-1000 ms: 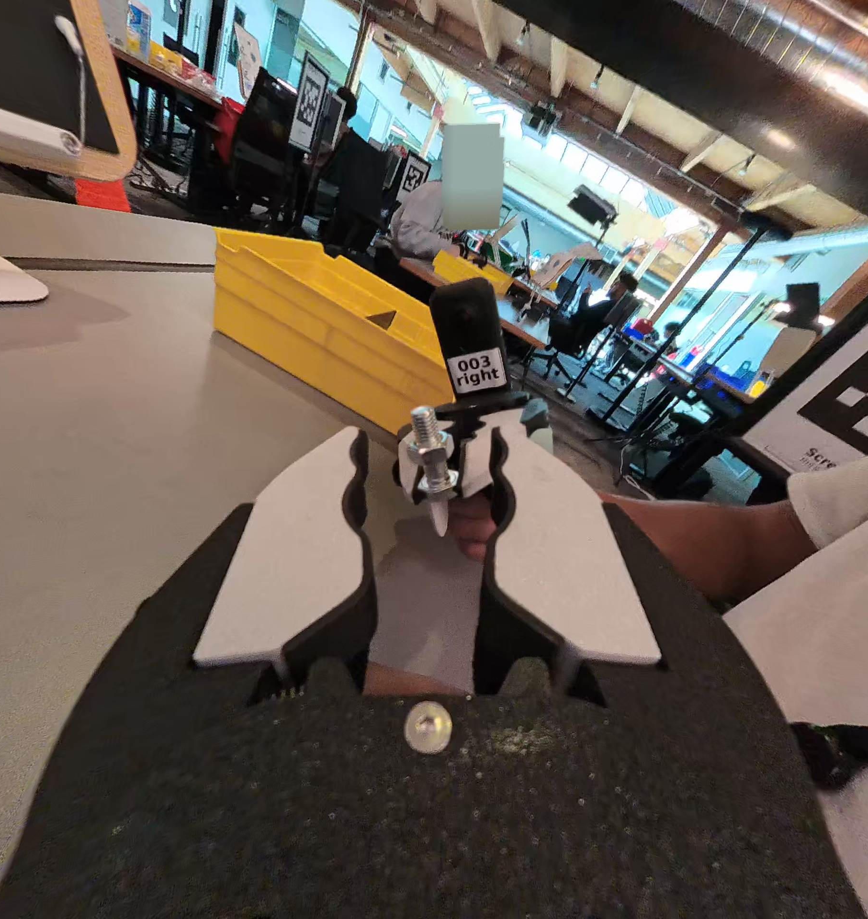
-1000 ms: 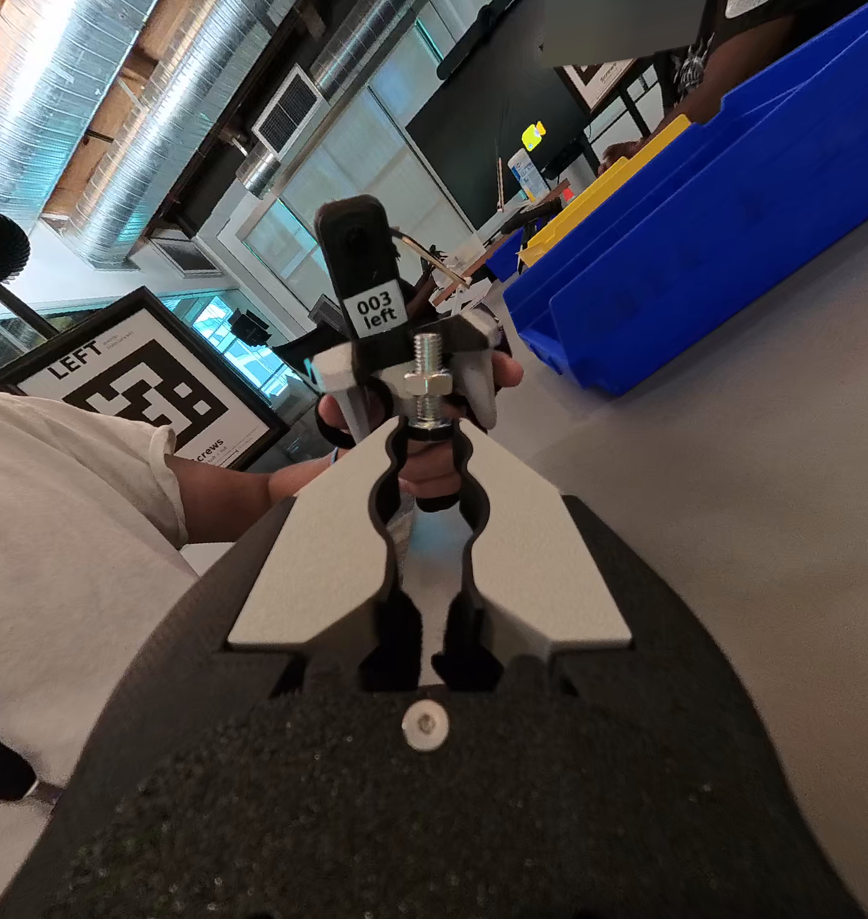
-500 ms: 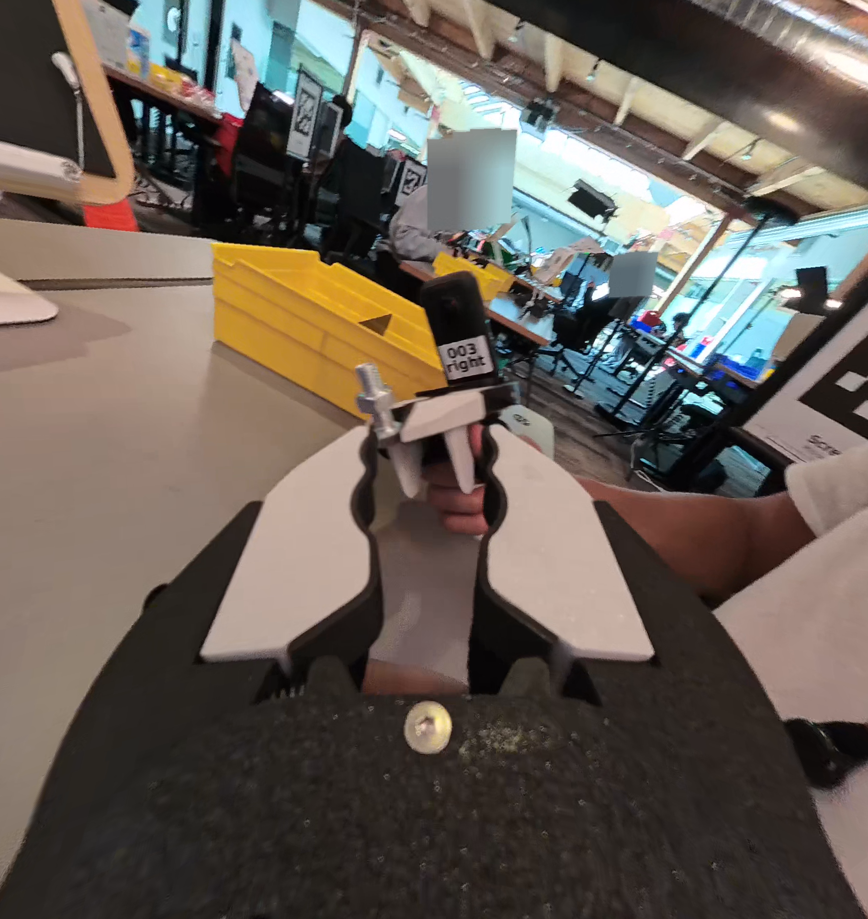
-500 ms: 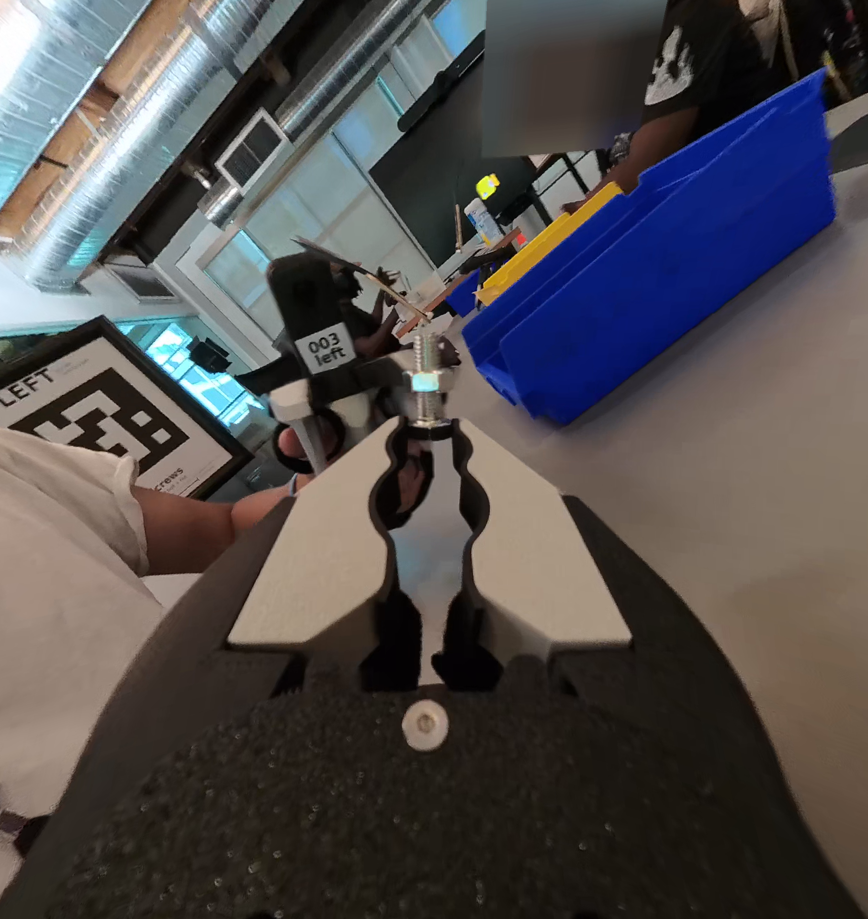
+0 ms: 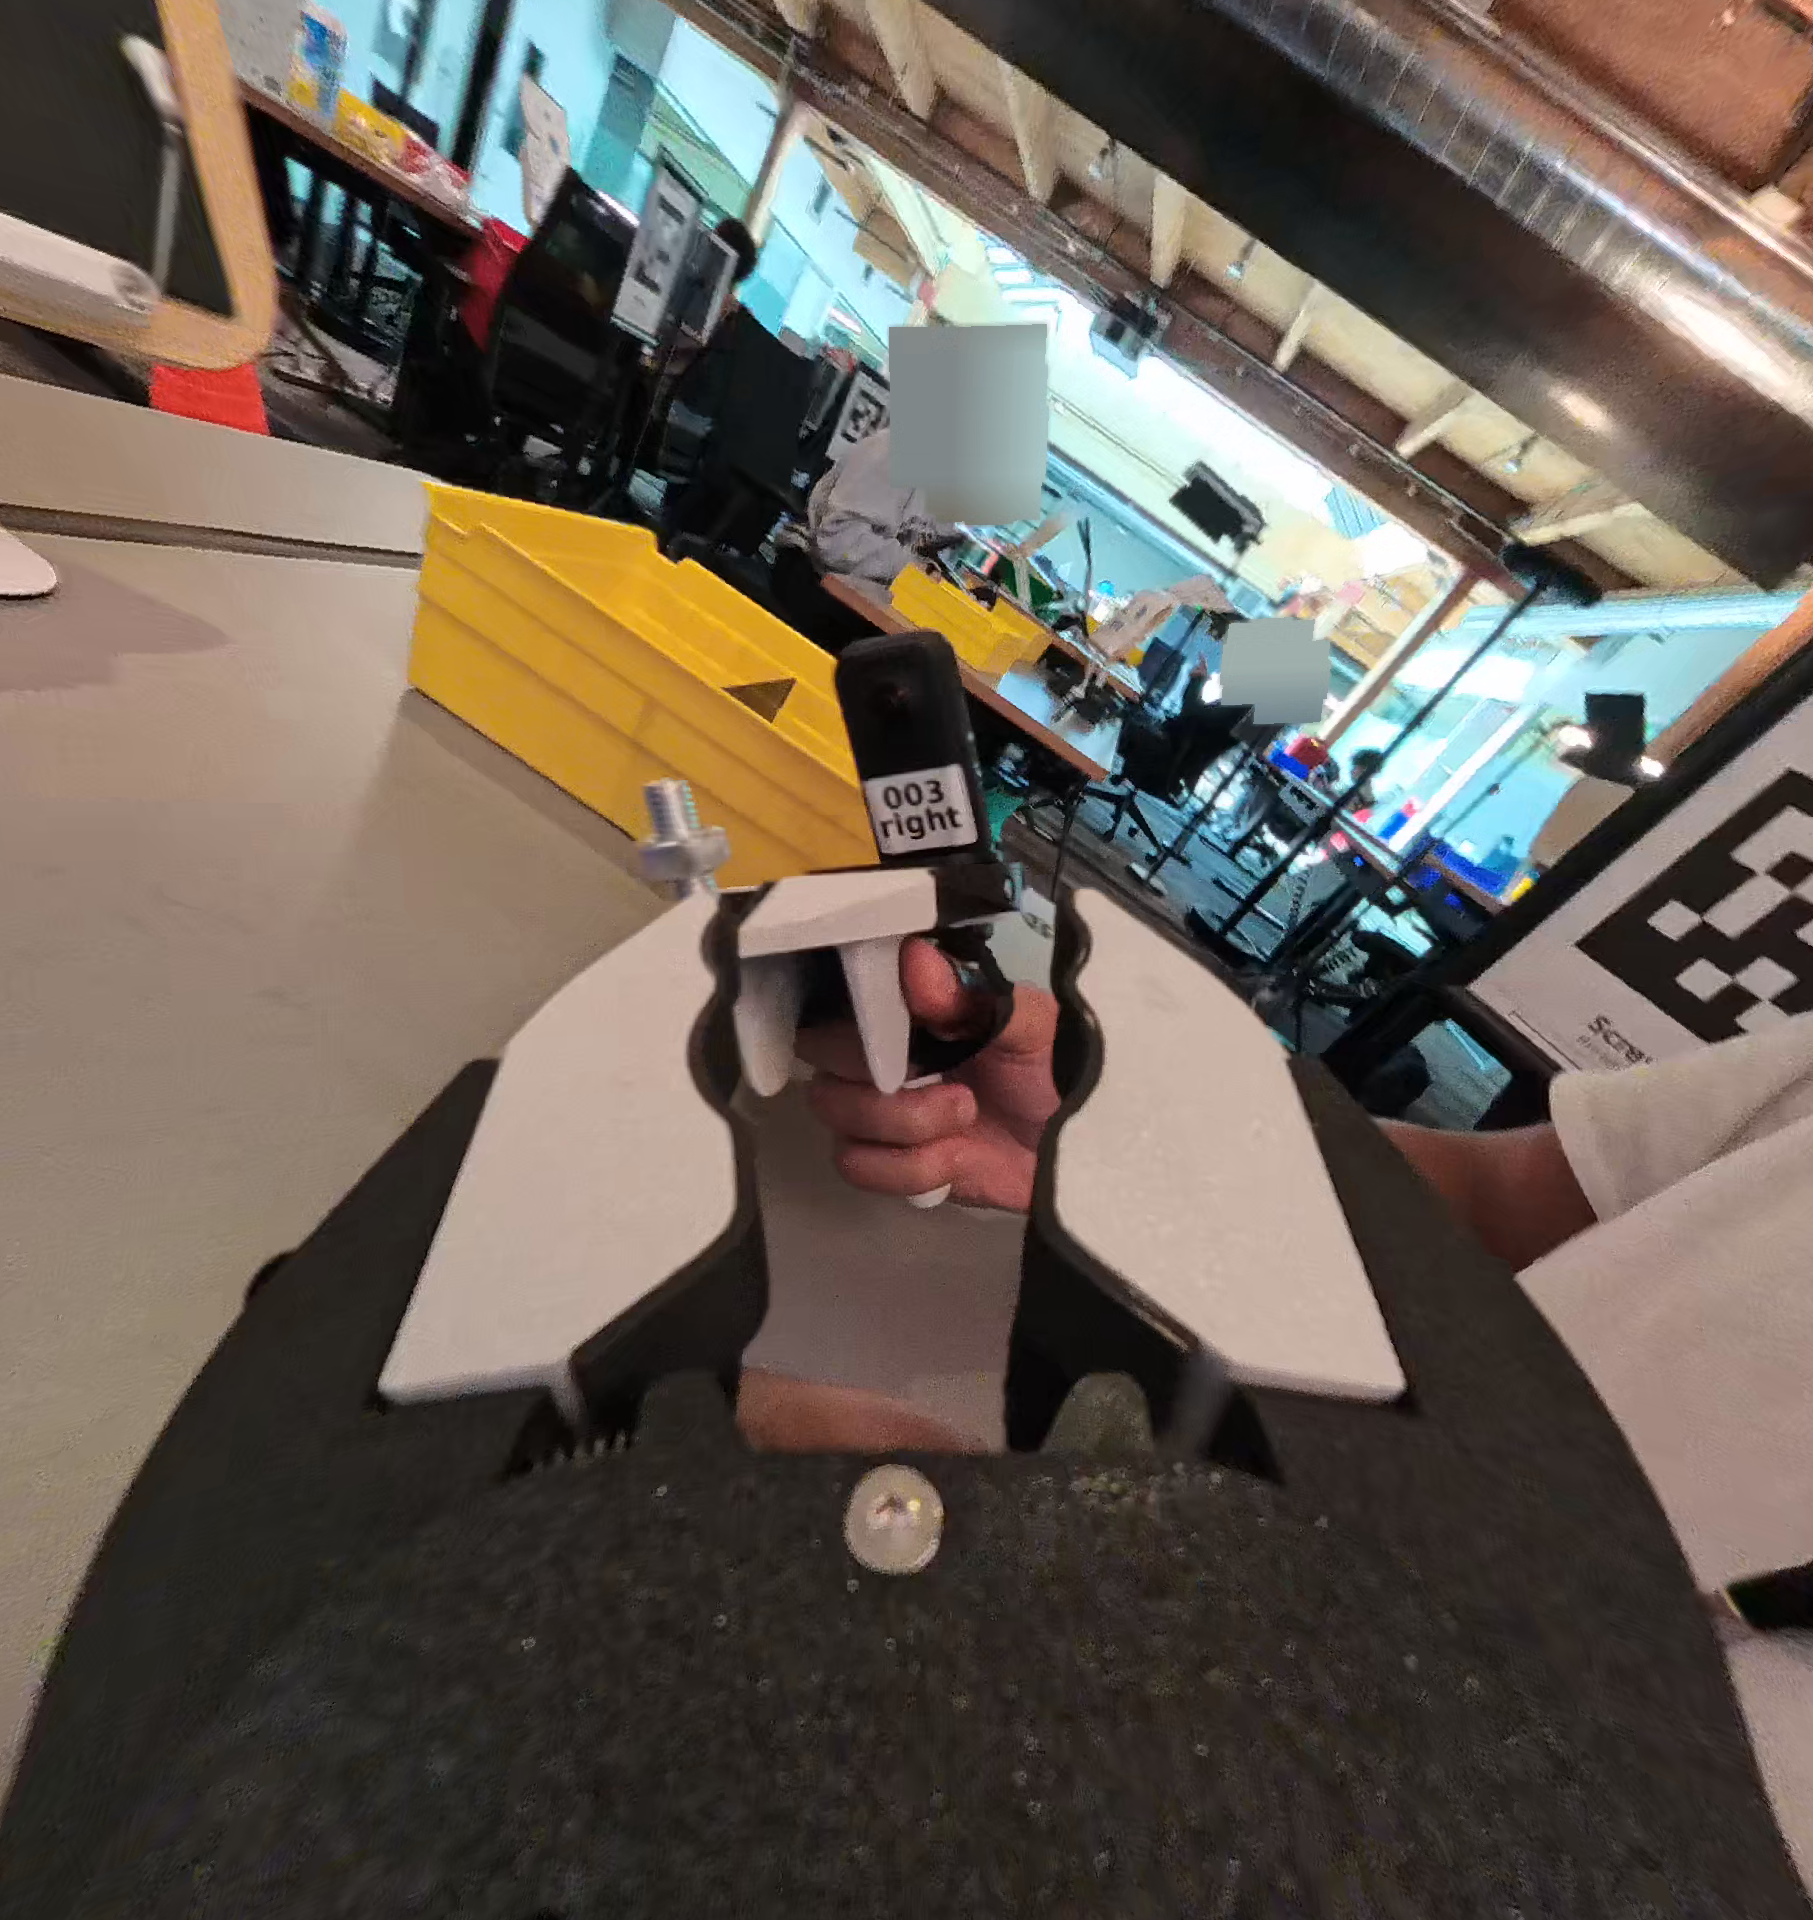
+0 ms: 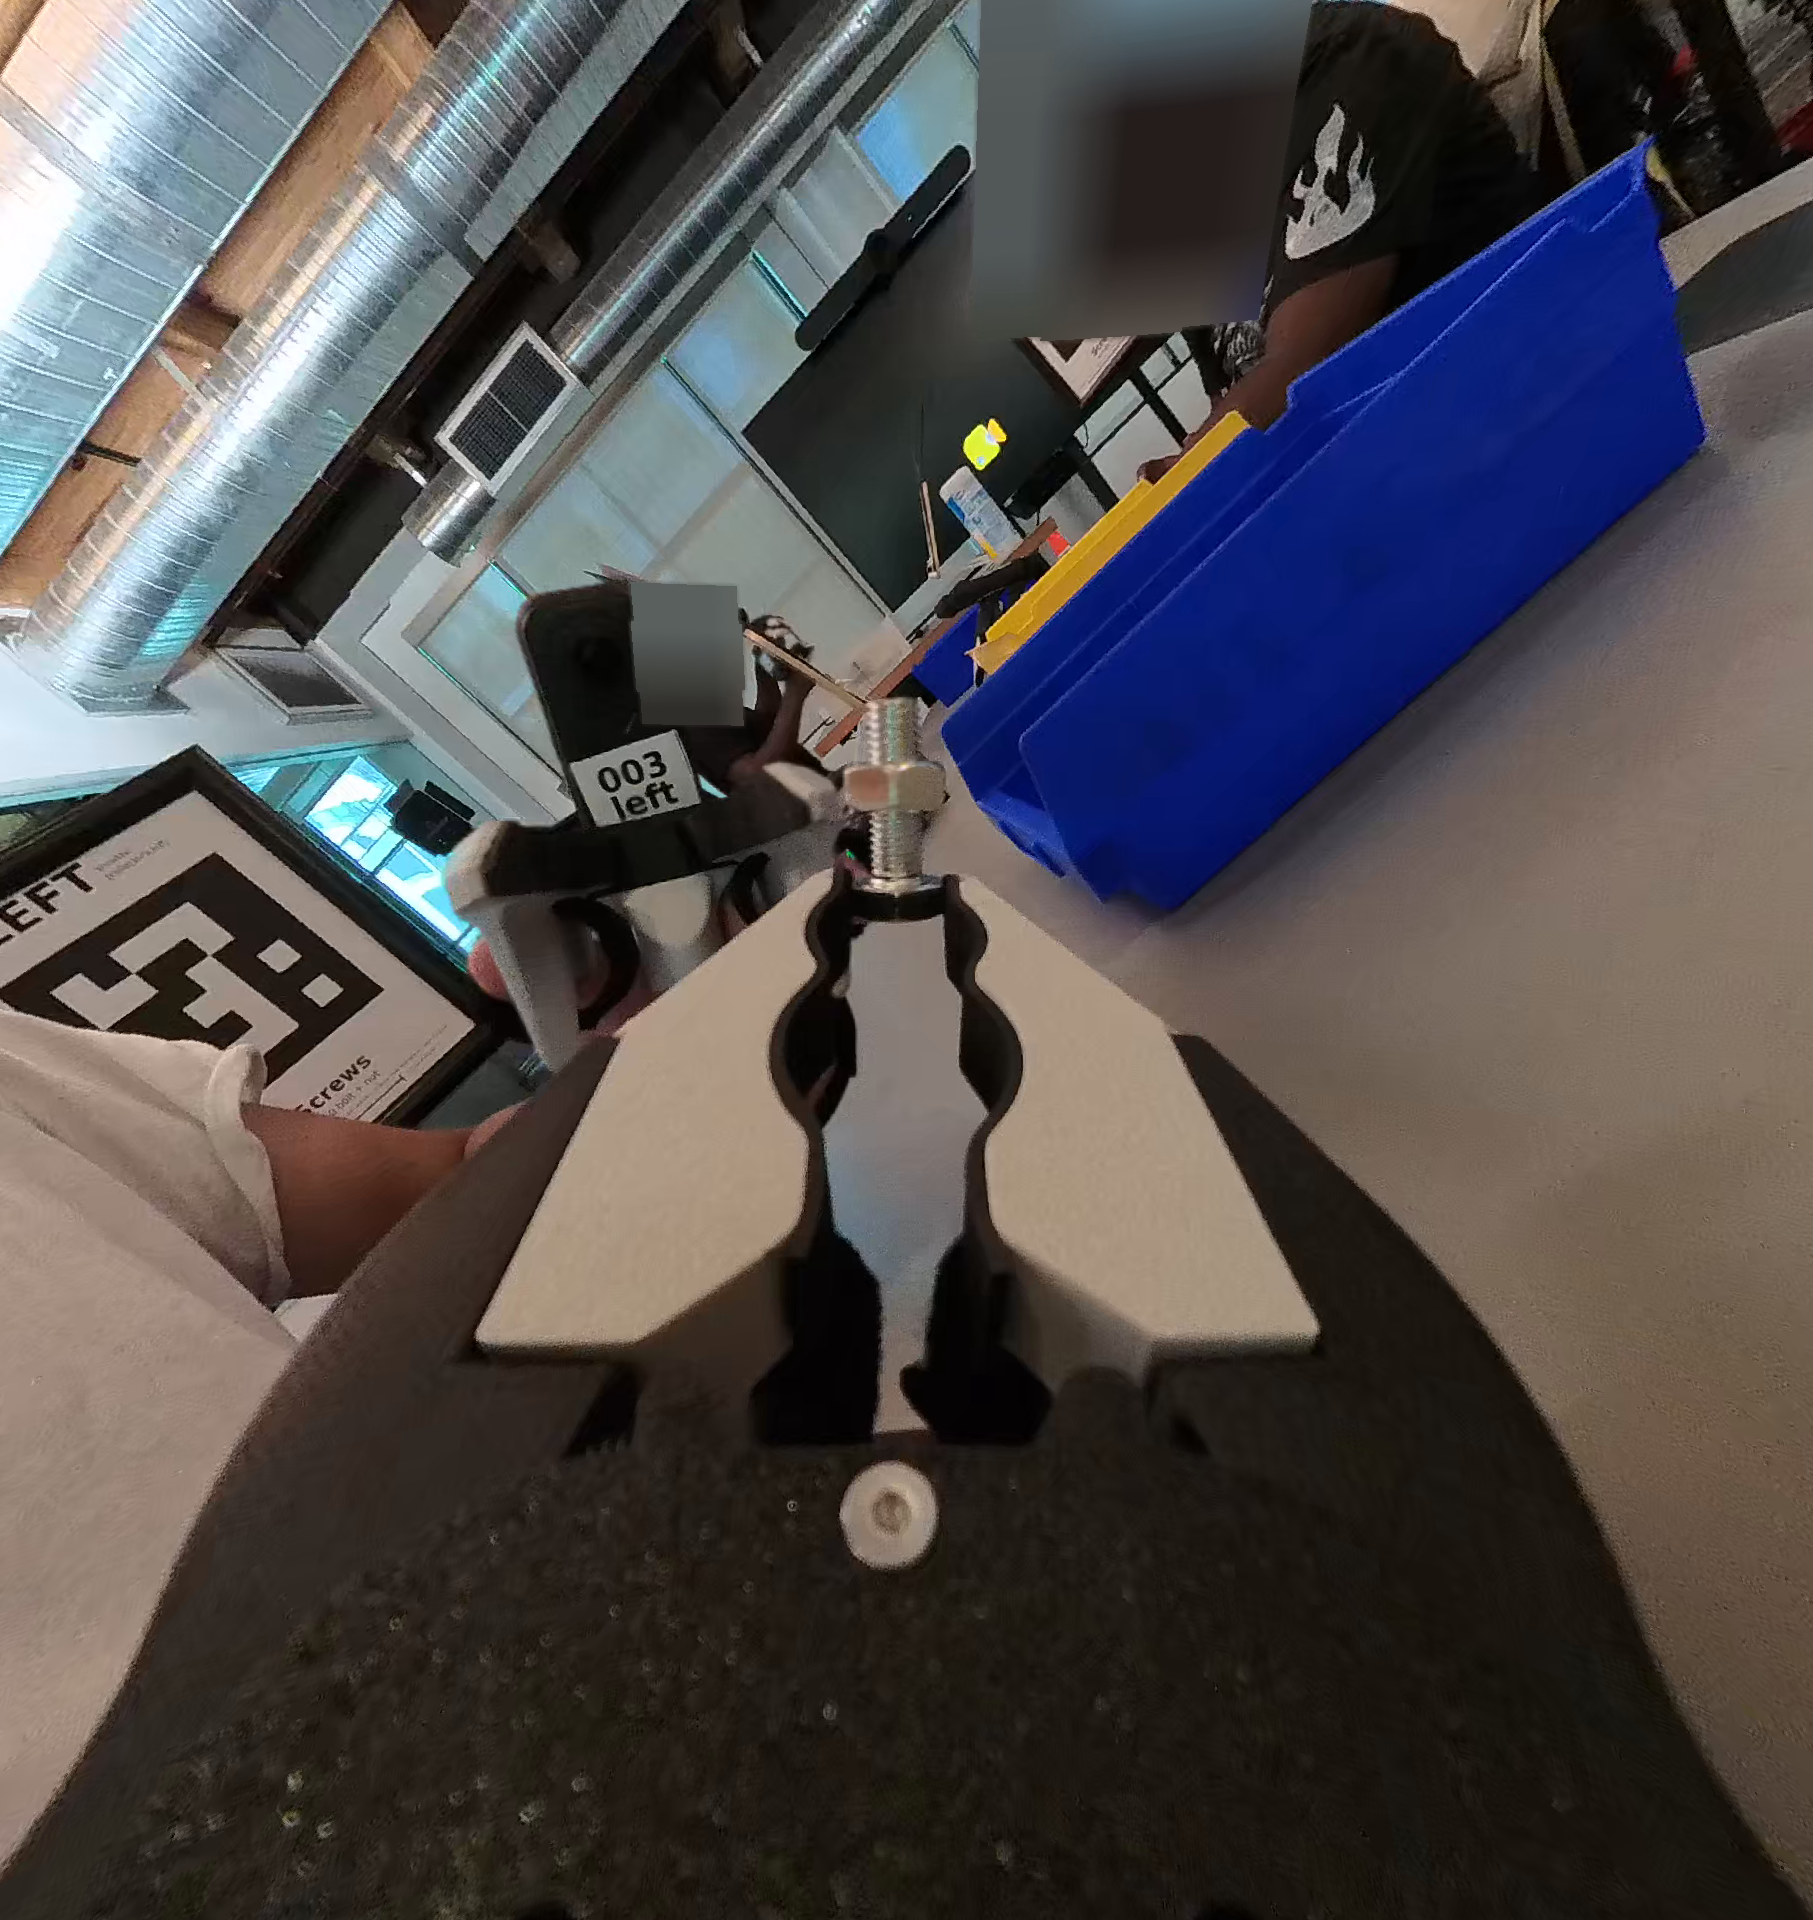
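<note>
My right gripper (image 6: 894, 894) is shut on the head end of a silver bolt (image 6: 889, 821). The bolt stands upright from the fingertips with a hex nut threaded on it. In the left wrist view the bolt (image 5: 678, 842) shows just beyond my left finger's tip. My left gripper (image 5: 886, 914) is open and empty, held above the grey table (image 5: 206, 935). It faces the right gripper (image 5: 736, 904), which is a short way in front of it. In the right wrist view the left gripper (image 6: 611, 904) sits to the left of the bolt, apart from it.
A yellow bin (image 5: 611, 665) stands on the table behind the bolt. A blue bin (image 6: 1349, 582) stands at the far right, with a person in a black shirt behind it. A framed black-and-white marker board (image 5: 1754, 904) leans nearby. A white sleeve (image 6: 81, 1195) is close by.
The bolt was in front of the left gripper's open fingers. The right gripper has carried it off to the left of them, and the two grippers have moved apart.
</note>
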Available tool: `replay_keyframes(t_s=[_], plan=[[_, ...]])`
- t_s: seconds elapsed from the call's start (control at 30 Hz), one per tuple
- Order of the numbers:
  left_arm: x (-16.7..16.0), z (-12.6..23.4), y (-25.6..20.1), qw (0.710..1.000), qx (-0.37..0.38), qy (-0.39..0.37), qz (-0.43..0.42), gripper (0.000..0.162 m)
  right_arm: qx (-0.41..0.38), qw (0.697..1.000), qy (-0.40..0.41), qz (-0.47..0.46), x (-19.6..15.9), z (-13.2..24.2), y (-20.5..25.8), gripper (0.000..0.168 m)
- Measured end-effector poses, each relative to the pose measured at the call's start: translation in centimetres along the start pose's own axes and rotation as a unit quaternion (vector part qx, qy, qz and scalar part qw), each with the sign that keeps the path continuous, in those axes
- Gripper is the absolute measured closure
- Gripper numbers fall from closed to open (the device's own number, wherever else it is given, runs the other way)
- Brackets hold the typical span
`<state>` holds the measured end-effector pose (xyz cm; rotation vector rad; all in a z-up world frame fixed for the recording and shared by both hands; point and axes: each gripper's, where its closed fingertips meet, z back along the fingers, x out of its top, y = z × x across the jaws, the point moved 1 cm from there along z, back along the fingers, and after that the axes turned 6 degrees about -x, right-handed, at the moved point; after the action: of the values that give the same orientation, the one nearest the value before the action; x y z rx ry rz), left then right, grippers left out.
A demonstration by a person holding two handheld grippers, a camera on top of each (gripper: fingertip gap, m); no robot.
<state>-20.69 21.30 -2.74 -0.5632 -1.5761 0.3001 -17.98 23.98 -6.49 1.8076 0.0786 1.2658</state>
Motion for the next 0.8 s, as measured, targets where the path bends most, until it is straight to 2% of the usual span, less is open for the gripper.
replay_keyframes(t_s=[0.2,0.33,0.4,0.47,0.5,0.53,0.63,0.8], plan=[[-1.0,-1.0,2.0,0.999,0.036,0.014,0.016,0.098,0.032,0.999,0.027,0.017,-1.7,-1.2,2.2,0.152],[-1.5,-1.8,1.2,0.999,0.026,0.027,0.007,0.101,0.033,0.999,0.039,0.014,-2.6,-2.1,2.6,0.151],[-1.1,-1.4,0.9,0.999,0.034,0.025,-0.011,0.094,0.038,0.999,0.030,0.006,-2.0,-1.7,2.3,0.152],[-0.5,-0.5,0.7,0.999,0.034,0.017,-0.025,0.098,0.025,1.000,0.009,-0.002,-1.0,-0.9,1.6,0.150],[-0.1,0.0,0.8,0.999,0.036,0.010,-0.027,0.109,0.015,1.000,0.000,-0.011,-0.4,-0.4,0.9,0.150],[0.3,0.3,1.1,0.999,0.044,0.003,-0.026,0.111,0.015,1.000,-0.003,-0.018,-0.1,-0.1,0.6,0.152],[0.4,0.4,1.9,0.999,0.050,0.004,-0.019,0.106,0.015,1.000,0.002,-0.007,0.1,0.1,0.5,0.152],[-0.8,-0.8,2.1,0.999,0.043,0.025,0.002,0.098,0.048,0.997,0.051,0.028,-2.6,-2.1,2.9,0.152]])
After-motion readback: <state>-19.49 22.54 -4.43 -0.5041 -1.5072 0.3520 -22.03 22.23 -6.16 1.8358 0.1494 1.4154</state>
